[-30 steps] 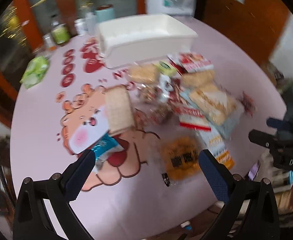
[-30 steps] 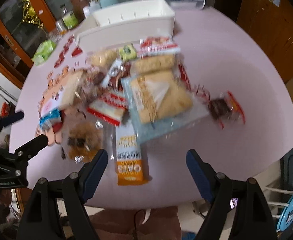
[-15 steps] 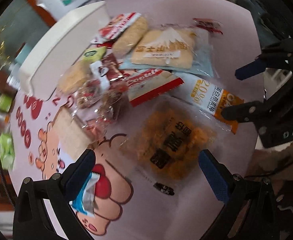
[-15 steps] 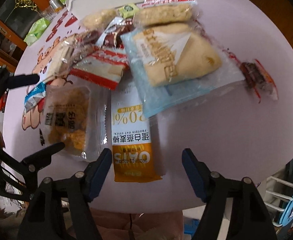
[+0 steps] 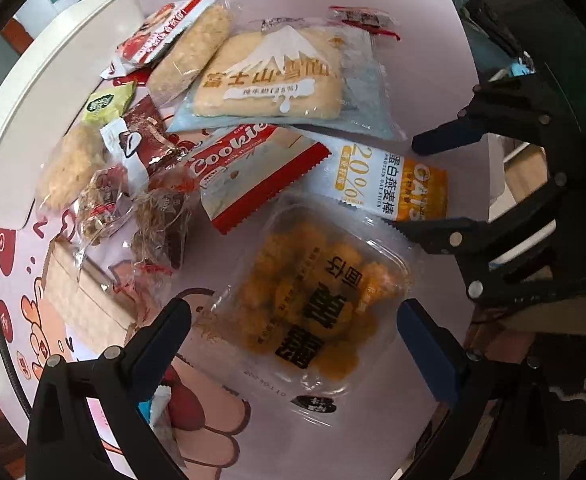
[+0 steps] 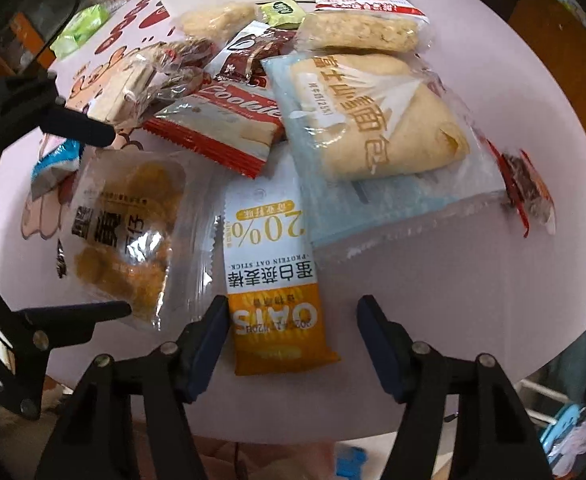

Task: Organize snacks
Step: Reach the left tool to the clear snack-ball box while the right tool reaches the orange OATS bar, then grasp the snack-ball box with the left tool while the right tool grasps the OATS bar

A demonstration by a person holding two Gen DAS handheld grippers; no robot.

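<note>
A heap of snack packs lies on the pink table (image 5: 421,48). My left gripper (image 5: 291,312) points straight down, open, with its fingers on either side of a clear pack of yellow puffs (image 5: 313,300). The pads stand apart from the pack. In the right wrist view the left gripper (image 6: 101,222) brackets that same pack (image 6: 121,232). My right gripper (image 6: 293,320) has the orange end of a white-and-orange oat bar (image 6: 269,248) between its closing jaws. Its left pad is close to the wrapper's edge and its right pad is well clear. The right gripper (image 5: 433,186) also shows in the left wrist view.
A white bin (image 5: 53,80) stands at the far side of the heap. A bread pack (image 6: 373,120), a red cookie pack (image 6: 221,120), rice bars and small wrapped sweets lie packed together. The table's near edge runs just below the right gripper.
Both grippers have sunk toward the table. The left one rolled and now straddles the yellow puff pack. The right jaws have narrowed around the oat bar's end.
</note>
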